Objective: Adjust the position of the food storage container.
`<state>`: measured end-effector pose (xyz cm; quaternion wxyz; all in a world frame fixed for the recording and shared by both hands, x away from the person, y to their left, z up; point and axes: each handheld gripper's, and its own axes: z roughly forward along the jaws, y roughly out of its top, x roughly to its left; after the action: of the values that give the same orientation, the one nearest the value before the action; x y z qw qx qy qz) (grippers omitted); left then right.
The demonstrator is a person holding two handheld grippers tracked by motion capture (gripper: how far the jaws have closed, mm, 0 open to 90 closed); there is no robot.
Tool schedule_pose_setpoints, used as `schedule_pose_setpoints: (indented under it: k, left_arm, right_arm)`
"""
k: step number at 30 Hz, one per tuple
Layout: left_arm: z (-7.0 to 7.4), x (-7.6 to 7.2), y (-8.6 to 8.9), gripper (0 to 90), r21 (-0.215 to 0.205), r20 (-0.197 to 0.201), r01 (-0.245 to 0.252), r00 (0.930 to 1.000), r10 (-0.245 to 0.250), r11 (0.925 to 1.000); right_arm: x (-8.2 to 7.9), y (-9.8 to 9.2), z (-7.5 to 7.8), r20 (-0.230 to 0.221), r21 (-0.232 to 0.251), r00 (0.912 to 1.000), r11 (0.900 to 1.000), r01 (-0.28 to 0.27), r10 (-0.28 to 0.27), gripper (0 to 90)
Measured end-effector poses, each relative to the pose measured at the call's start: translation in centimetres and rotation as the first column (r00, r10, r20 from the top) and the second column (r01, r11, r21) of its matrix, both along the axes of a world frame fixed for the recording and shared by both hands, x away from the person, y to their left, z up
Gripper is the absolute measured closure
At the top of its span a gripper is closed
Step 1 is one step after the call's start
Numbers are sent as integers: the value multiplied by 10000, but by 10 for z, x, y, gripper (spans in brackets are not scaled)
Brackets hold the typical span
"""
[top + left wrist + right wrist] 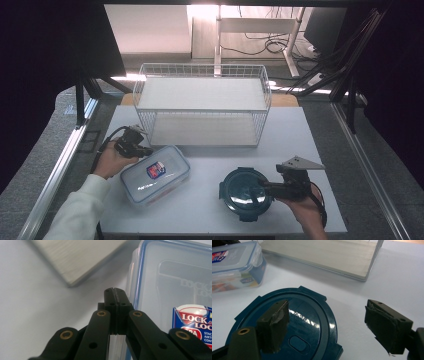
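My left gripper [141, 150] has its jaws pressed together on nothing, the tip sitting just beside the rim of the clear rectangular lock-lid container [155, 175], at its far left corner. In the left gripper view the closed tip lies against the blue-sealed edge of that container [172, 282], low over the white table [32, 305]. My right gripper [265, 189] stands wide apart, one jaw over the dark teal round lid [294, 330] and the other out over bare table past its rim. Nothing is clamped there either.

The wire shelf rack [202, 105] stands behind both containers, well apart from the round one and near the clear one.

The risks, as I judge them: with the left jaws shut I can only nudge the clear container, and a push at one corner would likely spin it rather than slide it straight, perhaps into the rack's lower board. On the right, the jaws straddle the lid's edge, not the whole container; closing here could pinch only the rim or a latch tab, and the glossy lid may slip out or tilt as I lift.
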<state>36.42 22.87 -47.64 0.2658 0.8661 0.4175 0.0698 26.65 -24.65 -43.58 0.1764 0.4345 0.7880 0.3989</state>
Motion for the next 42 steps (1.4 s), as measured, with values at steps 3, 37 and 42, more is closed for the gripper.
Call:
schedule_pose_setpoints:
  k: [3,37,42]
  left_arm:
    - [1,-1,-10,900,54,19,182,9998,-182,9998]
    - [32,-119,-37,900,-1497,464,503,9980,-438,9875]
    - [24,-140,-36,900,-1985,428,670,9973,-597,9778]
  right_arm:
    - [0,0,0,-10,-12,10000,10000,3,-3,196]
    - [-2,-1,1,75,-44,10000,10000,57,-56,197]
    - [-2,-2,0,62,-57,9999,9999,98,-97,197]
